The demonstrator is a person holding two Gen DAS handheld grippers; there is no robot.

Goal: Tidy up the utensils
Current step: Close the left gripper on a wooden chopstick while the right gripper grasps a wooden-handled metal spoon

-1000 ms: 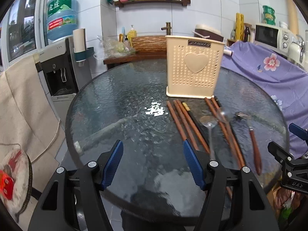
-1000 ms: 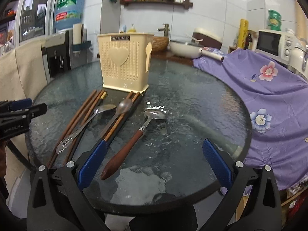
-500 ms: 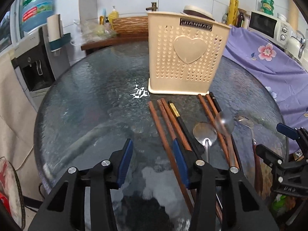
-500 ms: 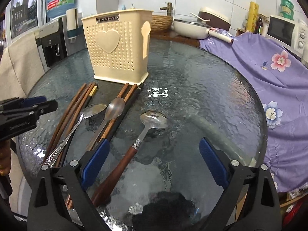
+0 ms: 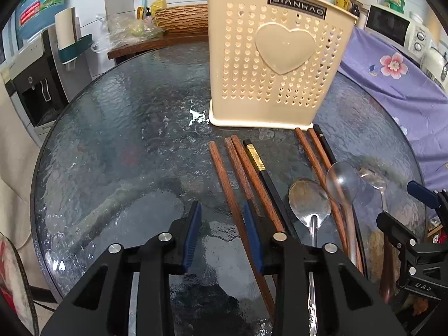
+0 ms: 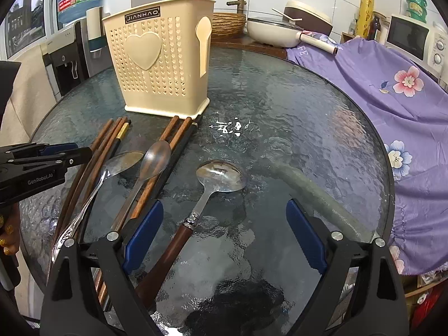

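Note:
A cream perforated utensil holder [image 5: 277, 64] [image 6: 159, 67] stands upright on the round glass table [image 5: 126, 140]. In front of it lie several brown chopsticks [image 5: 238, 173], a black chopstick with a gold band [image 5: 256, 159], two metal spoons [image 5: 308, 204] [image 5: 341, 182] and a wooden-handled spoon [image 6: 221, 176]. My left gripper [image 5: 222, 235] hovers low over the leftmost chopsticks. Its jaws are closing, with one brown chopstick just inside the right pad [image 5: 253, 235] and no grip. My right gripper [image 6: 224, 235] is wide open, straddling the wooden-handled spoon's handle [image 6: 173, 252].
A purple floral cloth [image 6: 392, 84] drapes over the table's right side. A water dispenser [image 5: 36, 70] stands at the left. A counter behind holds a pan [image 6: 271, 30], a woven basket [image 5: 182, 19] and a microwave [image 6: 411, 39]. A hand [image 6: 8, 232] holds the left gripper.
Both grippers moved forward and lower toward the utensils, so the holder looms larger. The left jaws narrowed a lot. The utensils have not moved.

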